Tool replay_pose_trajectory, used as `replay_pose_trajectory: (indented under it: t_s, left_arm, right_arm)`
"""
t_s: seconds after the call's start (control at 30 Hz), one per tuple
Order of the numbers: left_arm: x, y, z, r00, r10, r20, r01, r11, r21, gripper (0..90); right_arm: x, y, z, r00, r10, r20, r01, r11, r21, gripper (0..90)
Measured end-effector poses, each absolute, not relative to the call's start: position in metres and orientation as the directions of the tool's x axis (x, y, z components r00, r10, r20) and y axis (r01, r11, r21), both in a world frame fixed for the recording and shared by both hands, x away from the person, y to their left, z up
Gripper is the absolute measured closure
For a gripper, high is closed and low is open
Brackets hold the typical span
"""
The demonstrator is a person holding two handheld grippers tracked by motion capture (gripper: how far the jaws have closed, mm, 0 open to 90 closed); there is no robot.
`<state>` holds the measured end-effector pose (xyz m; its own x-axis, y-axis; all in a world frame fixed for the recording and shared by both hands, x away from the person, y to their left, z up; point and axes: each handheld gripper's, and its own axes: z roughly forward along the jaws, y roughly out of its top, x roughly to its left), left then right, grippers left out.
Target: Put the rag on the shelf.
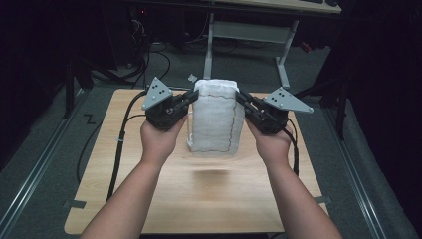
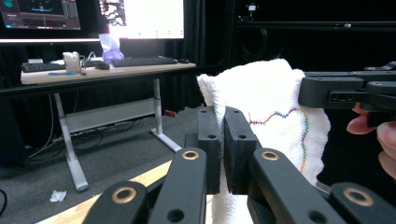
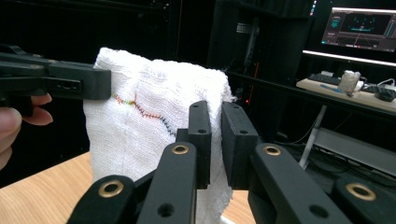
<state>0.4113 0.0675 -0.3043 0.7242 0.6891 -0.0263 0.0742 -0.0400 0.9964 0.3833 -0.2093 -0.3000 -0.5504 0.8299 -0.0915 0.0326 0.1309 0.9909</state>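
Observation:
A white cloth (image 1: 215,119) with a wavy multicoloured stitched line hangs folded above the wooden table (image 1: 199,199), its lower edge near the tabletop. My left gripper (image 1: 191,97) is shut on its upper left corner. My right gripper (image 1: 241,98) is shut on its upper right corner. In the left gripper view the jaws (image 2: 222,114) pinch the cloth's (image 2: 271,98) edge, and the right gripper (image 2: 336,91) reaches in from the right. In the right gripper view the jaws (image 3: 215,109) clamp the cloth (image 3: 140,121), with the left gripper (image 3: 70,81) at the far side.
Beyond the table stands a desk on white legs (image 1: 283,64), carrying monitors and a keyboard (image 2: 140,60). Black cables (image 1: 119,144) trail from the grippers over the table's left and right edges. Dark carpet surrounds the table.

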Motion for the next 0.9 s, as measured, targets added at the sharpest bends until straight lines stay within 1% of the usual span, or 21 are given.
replay_pose_trajectory:
  t_s: [0.17, 0.37, 0.4, 0.47, 0.53, 0.7, 0.83, 0.9]
  left_arm:
    - [0.424, 0.066, -0.302, 0.721, 0.693, -0.03, 0.076, -0.036, 0.996, 86.6]
    - [0.446, 0.06, -0.298, 0.719, 0.695, -0.01, 0.075, -0.064, 0.995, 86.6]
    - [0.45, 0.059, -0.297, 0.716, 0.698, -0.012, 0.077, -0.063, 0.995, 86.6]
    - [0.457, 0.059, -0.296, 0.714, 0.7, -0.022, 0.082, -0.053, 0.995, 86.6]
    - [0.465, 0.06, -0.293, 0.707, 0.707, -0.013, 0.082, -0.065, 0.995, 86.6]
    - [0.479, 0.062, -0.291, 0.691, 0.723, 0.004, 0.083, -0.085, 0.993, 86.6]
    - [0.489, 0.063, -0.293, 0.685, 0.729, -0.01, 0.092, -0.072, 0.993, 86.5]
    - [0.498, 0.062, -0.297, 0.676, 0.737, -0.023, 0.112, -0.072, 0.991, 86.4]
  right_arm:
    - [0.392, -0.209, -0.297, -0.54, 0.838, -0.077, 0.044, 0.119, 0.992, 83.3]
    - [0.413, -0.212, -0.295, -0.522, 0.851, -0.06, 0.064, 0.109, 0.992, 83.3]
    - [0.423, -0.212, -0.295, -0.522, 0.852, -0.051, 0.072, 0.103, 0.992, 83.3]
    - [0.426, -0.212, -0.294, -0.522, 0.852, -0.042, 0.08, 0.098, 0.992, 83.3]
    - [0.436, -0.213, -0.295, -0.527, 0.85, -0.018, 0.094, 0.079, 0.992, 83.3]
    - [0.461, -0.207, -0.295, -0.528, 0.849, -0.021, 0.109, 0.092, 0.99, 83.2]
    - [0.472, -0.205, -0.295, -0.523, 0.852, -0.021, 0.122, 0.099, 0.988, 83.2]
    - [0.48, -0.204, -0.296, -0.522, 0.853, -0.016, 0.134, 0.101, 0.986, 83.2]
